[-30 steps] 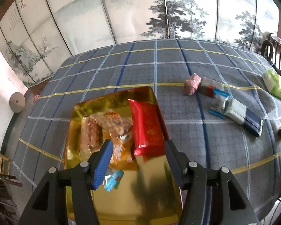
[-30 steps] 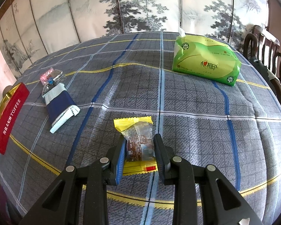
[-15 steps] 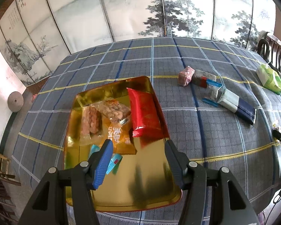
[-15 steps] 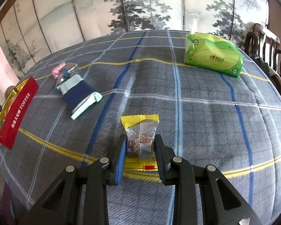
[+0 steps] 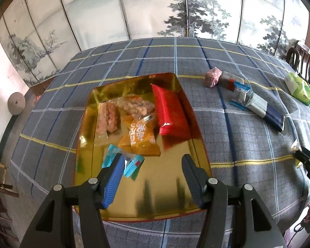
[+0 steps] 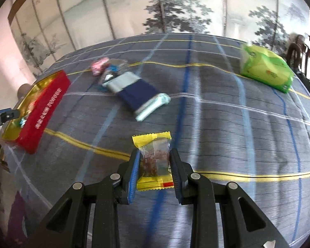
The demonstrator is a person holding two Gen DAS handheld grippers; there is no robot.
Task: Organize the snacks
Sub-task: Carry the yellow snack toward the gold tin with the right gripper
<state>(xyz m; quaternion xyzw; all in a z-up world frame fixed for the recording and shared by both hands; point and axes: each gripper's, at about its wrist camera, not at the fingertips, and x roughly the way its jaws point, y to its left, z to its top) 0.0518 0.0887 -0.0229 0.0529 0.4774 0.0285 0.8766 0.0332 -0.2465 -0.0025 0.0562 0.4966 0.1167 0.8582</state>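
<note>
1. Fingers of the right gripper point(image 6: 155, 172) are closed on a yellow-ended clear snack wrapper point(image 6: 154, 161) with a dark brown filling, held clear of the table point(image 6: 227, 136), which is covered in a grey-blue plaid cloth.
2. Fingers of the left gripper point(image 5: 153, 177) stand apart with nothing between them, above the bare near part of a shiny gold rectangular tray point(image 5: 155, 186).
3. Inside the tray: a long red foil packet point(image 5: 170, 107) along the right side, an orange sachet point(image 5: 140, 136) at the centre, two clear packs of pale pink-brown pieces point(image 5: 122, 111) behind it, and a small light-blue wrapper point(image 5: 124, 161) just beside the left finger.
4. On the cloth to the right of the tray, well apart from it: a pink wrapped sweet point(image 5: 212, 79), a clear wrapper with red and blue ends point(image 5: 233, 84) touching it, and a navy-and-silver flat packet point(image 5: 266, 111).
5. Near the far right edge lies a green soft tissue pack point(image 6: 266, 68).
6. A painted folding screen point(image 5: 155, 10) with grey trees stands behind the table.
</note>
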